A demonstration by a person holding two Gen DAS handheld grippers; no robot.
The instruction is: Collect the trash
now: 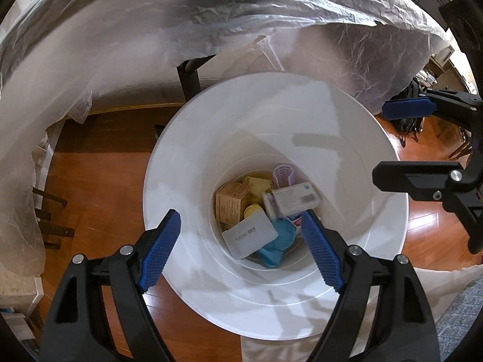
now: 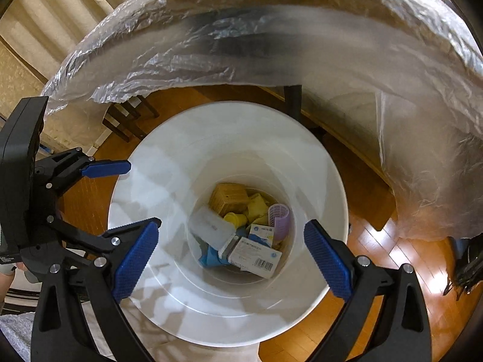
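A white bin (image 1: 181,169) stands on the wood floor, and I look straight down into it. At its bottom lie a brown cardboard box (image 1: 231,200), a white plastic case (image 1: 249,236), a blue glove (image 1: 277,241), a purple hair roller (image 1: 283,173), a white barcode box (image 1: 297,199) and a yellow cap (image 1: 253,211). My left gripper (image 1: 241,250) hangs open over the bin with nothing between its fingers. My right gripper (image 2: 232,259) is open and empty too, above the same bin (image 2: 151,181). Each gripper shows in the other's view: the right gripper (image 1: 395,141) and the left gripper (image 2: 126,196).
A table wrapped in crinkled clear plastic sheet (image 1: 271,15) overhangs the far side of the bin, with its dark leg (image 1: 188,80) just behind the rim. Chair legs (image 2: 129,117) stand at the back left. A grey rug (image 1: 459,316) lies near right.
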